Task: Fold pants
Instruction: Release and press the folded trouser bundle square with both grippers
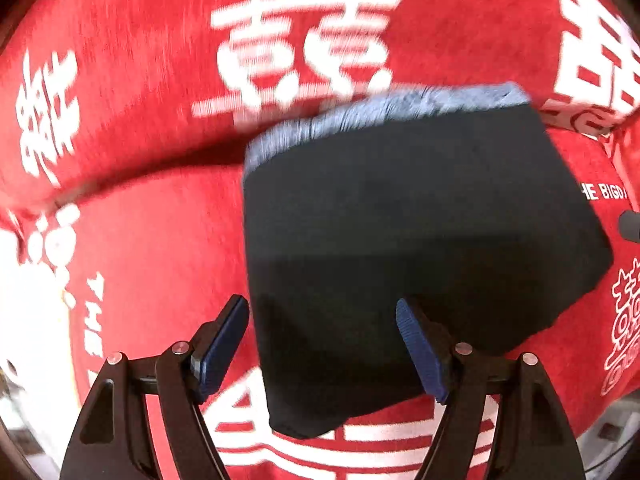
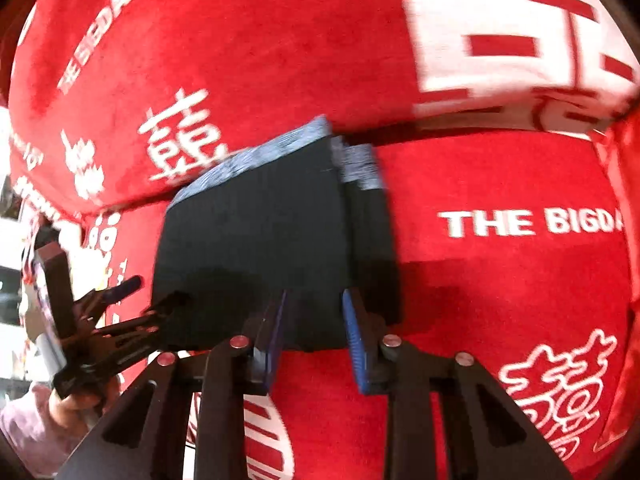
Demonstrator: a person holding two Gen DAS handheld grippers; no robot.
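1. On the red blanket (image 1: 152, 240) with white printed characters, the black pants (image 1: 400, 260) are lying as a compact folded block, with the blue-grey waistband (image 1: 384, 108) along the far edge.
2. Left gripper (image 1: 322, 344) is hanging over the near left corner with its jaws standing wide. The cloth is lying under the gap, the pads are not pressing it, and nothing is being held.
3. Right gripper (image 2: 314, 336) is sitting at the near edge of the bundle, jaws narrow and not clamping. Cloth is lying under the gap, nothing gripped as far as I can tell.
4. Key relation: the bundle is lying ahead of and below both grippers, long axis running away from them towards the waistband.
5. Right gripper looks nearer the fold's near edge.
6. Judgement: fold is looking nearly finished. Any further move would be starting from that near edge.
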